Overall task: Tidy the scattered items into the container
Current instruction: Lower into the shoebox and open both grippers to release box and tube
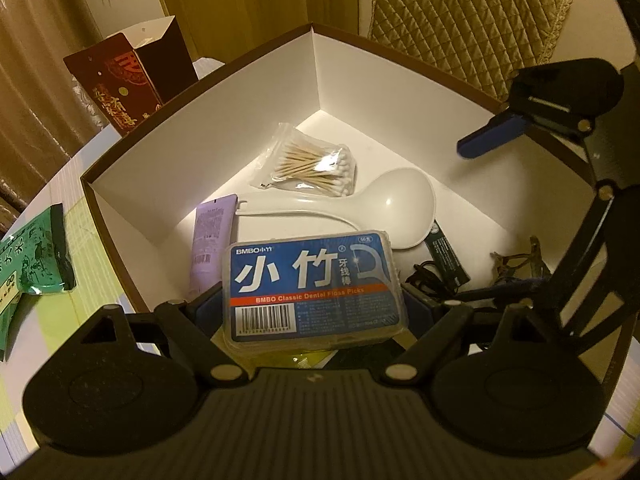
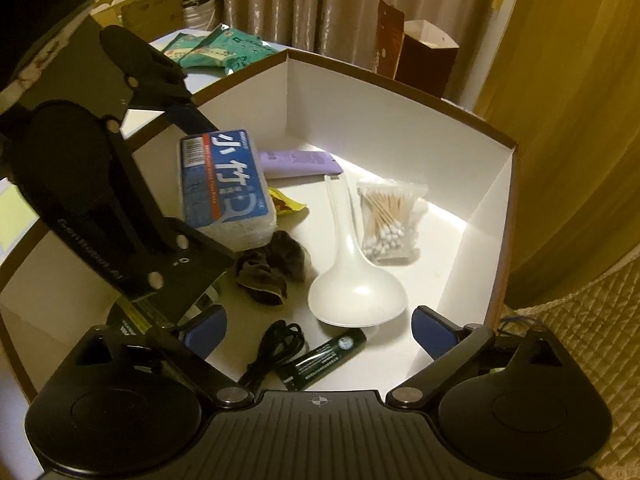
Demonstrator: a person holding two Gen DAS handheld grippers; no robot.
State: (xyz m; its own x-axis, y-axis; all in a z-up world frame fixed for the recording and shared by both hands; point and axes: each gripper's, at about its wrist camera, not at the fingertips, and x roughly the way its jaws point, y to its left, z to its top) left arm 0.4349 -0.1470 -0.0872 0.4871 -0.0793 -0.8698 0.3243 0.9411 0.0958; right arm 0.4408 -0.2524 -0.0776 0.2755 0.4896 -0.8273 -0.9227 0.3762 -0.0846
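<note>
My left gripper (image 1: 314, 300) is shut on a blue dental floss box (image 1: 314, 282) and holds it inside the white, brown-rimmed container (image 1: 320, 76). The right wrist view shows the floss box (image 2: 224, 188) in the air above the container floor. My right gripper (image 2: 320, 330) is open and empty over the container's near edge. On the container floor lie a white ladle (image 2: 352, 276), a bag of cotton swabs (image 2: 390, 220), a purple tube (image 2: 298, 162), a dark green tube (image 2: 324, 360), a black cord (image 2: 274, 346), a dark sock (image 2: 272, 272) and a yellow packet (image 2: 286, 204).
Green packets (image 1: 28, 276) lie on the table left of the container; they also show in the right wrist view (image 2: 216, 50). A red and brown paper bag (image 1: 132, 80) stands behind it. A quilted cushion (image 1: 464, 16) is at the back right.
</note>
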